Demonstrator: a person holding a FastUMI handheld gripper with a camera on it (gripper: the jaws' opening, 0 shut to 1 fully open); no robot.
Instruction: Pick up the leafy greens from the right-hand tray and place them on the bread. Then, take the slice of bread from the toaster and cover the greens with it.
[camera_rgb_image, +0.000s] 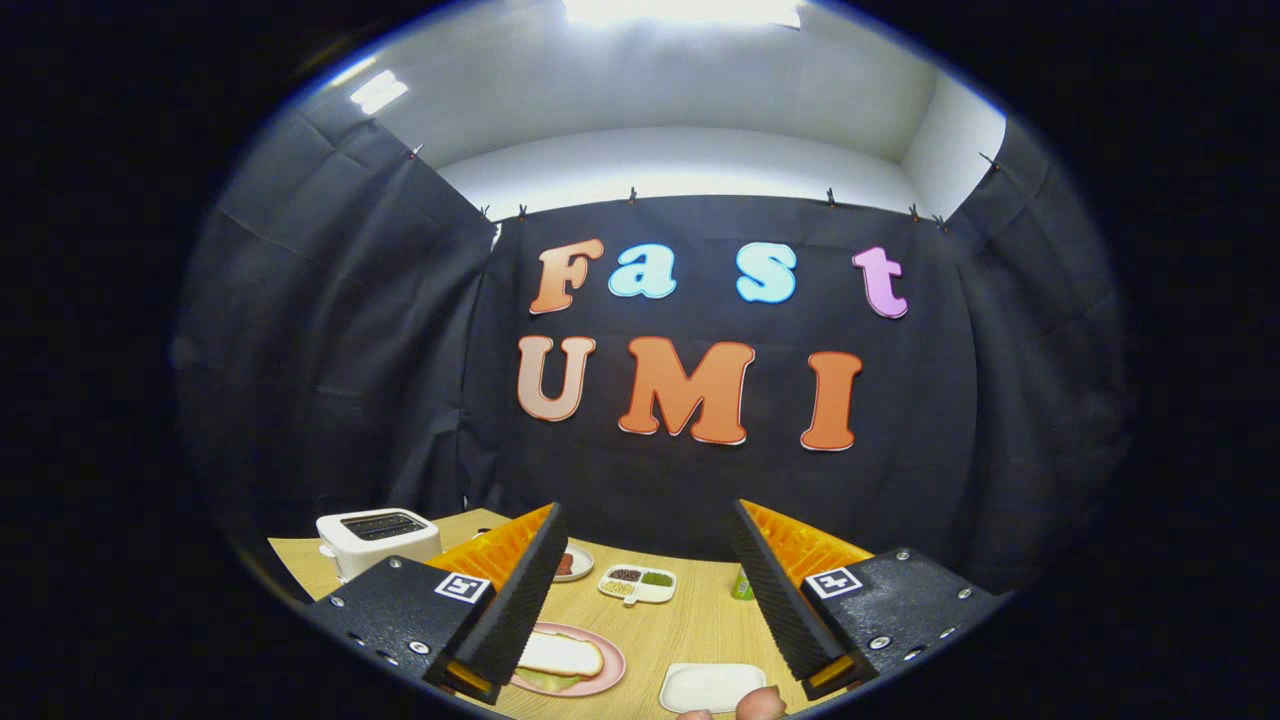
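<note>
Gripper (645, 600) open, bread (560, 655) long axis crosswise

No readable text or label shows on the table's things.

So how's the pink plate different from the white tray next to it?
The pink plate is round; the white tray is a rounded rectangle. The plate carries a slice of bread with some green showing under it, while the tray holds nothing. The plate lies partly behind one finger of the open gripper; the tray lies between the fingers. Both sit flat on the wooden table.
</note>
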